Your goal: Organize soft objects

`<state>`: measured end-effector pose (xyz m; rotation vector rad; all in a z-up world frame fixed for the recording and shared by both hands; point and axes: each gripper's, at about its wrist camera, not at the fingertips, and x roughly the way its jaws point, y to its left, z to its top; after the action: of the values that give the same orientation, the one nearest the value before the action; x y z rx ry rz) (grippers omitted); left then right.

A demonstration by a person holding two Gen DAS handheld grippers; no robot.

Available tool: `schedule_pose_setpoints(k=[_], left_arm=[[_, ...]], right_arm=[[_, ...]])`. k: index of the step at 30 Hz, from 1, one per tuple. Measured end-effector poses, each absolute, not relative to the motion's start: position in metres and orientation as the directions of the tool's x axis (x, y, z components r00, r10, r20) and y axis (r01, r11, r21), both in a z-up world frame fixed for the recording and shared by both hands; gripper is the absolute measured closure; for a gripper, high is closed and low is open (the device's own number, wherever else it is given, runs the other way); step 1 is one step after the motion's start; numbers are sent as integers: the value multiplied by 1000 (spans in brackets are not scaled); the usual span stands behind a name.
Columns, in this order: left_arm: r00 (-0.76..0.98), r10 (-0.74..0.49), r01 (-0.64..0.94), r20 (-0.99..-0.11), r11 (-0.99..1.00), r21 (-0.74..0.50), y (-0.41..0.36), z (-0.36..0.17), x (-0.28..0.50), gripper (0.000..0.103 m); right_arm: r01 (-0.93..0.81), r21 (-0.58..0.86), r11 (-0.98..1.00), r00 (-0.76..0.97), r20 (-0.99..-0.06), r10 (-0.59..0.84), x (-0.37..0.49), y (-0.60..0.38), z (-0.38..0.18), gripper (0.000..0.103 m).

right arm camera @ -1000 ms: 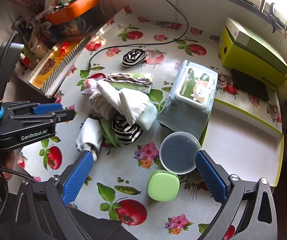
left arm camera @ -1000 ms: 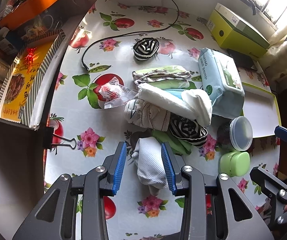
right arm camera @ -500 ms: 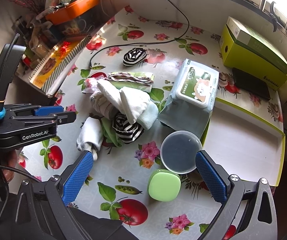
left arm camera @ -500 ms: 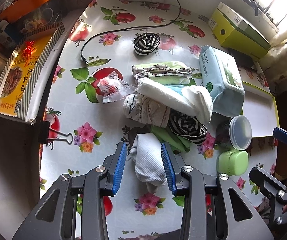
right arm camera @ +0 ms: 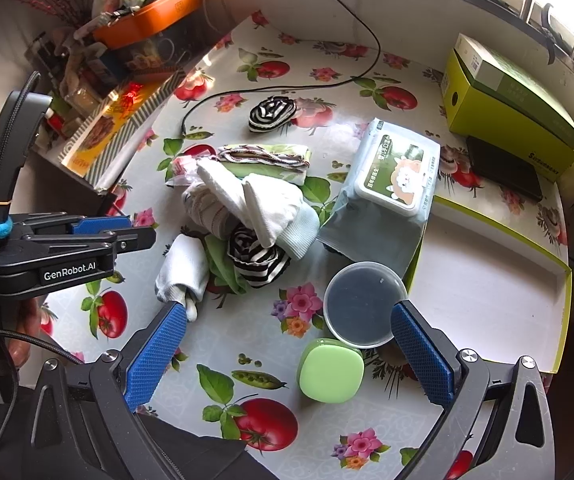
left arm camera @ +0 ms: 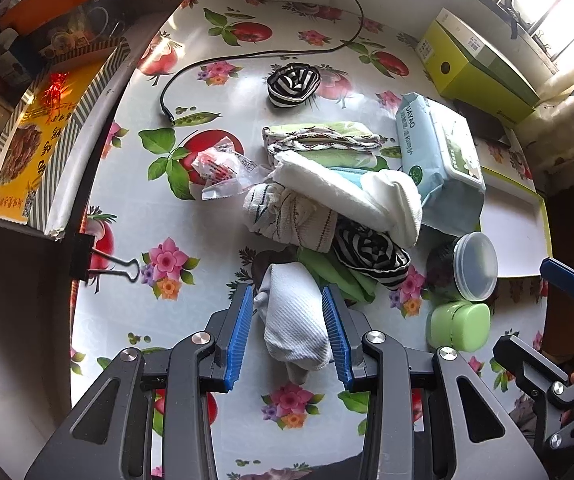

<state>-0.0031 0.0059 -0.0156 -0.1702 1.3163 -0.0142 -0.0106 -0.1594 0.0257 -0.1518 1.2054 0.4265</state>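
Left gripper [left arm camera: 289, 334] is spread around the white rolled cloth [left arm camera: 295, 320] at the near edge of the cloth pile [left arm camera: 339, 208]; contact cannot be told. Right gripper [right arm camera: 289, 354] is held wide apart, unloaded. Bare tablecloth [left arm camera: 127, 320] is seen leftward.

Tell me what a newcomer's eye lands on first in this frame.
Probably the jumbled pile of socks and cloths mid-table, on the loud fruit-and-flower tablecloth. Next, the left tool straddling a rolled white sock at the pile's near edge, pads not visibly pressing it. The right tool gapes wide above a green case.
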Motion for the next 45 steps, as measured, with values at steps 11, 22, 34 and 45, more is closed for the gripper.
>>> schedule_pose_setpoints(k=[11, 22, 34, 45], left_arm=[[235, -116, -93, -965, 986, -141, 6, -19, -4, 65], [237, -112, -92, -965, 986, -137, 5, -20, -4, 65], [234, -108, -97, -966, 986, -134, 6, -20, -5, 65], [229, -106, -103, -968, 986, -132, 8, -23, -5, 65]], right_arm=[[-397, 109, 911, 293, -926, 239, -12, -160, 27, 0], [-397, 113, 911, 292, -925, 242, -11, -161, 26, 0], [-410, 121, 904, 286, -924, 253, -12, -157, 27, 0], [-422, 135, 896, 268, -926, 266, -14, -153, 22, 0]])
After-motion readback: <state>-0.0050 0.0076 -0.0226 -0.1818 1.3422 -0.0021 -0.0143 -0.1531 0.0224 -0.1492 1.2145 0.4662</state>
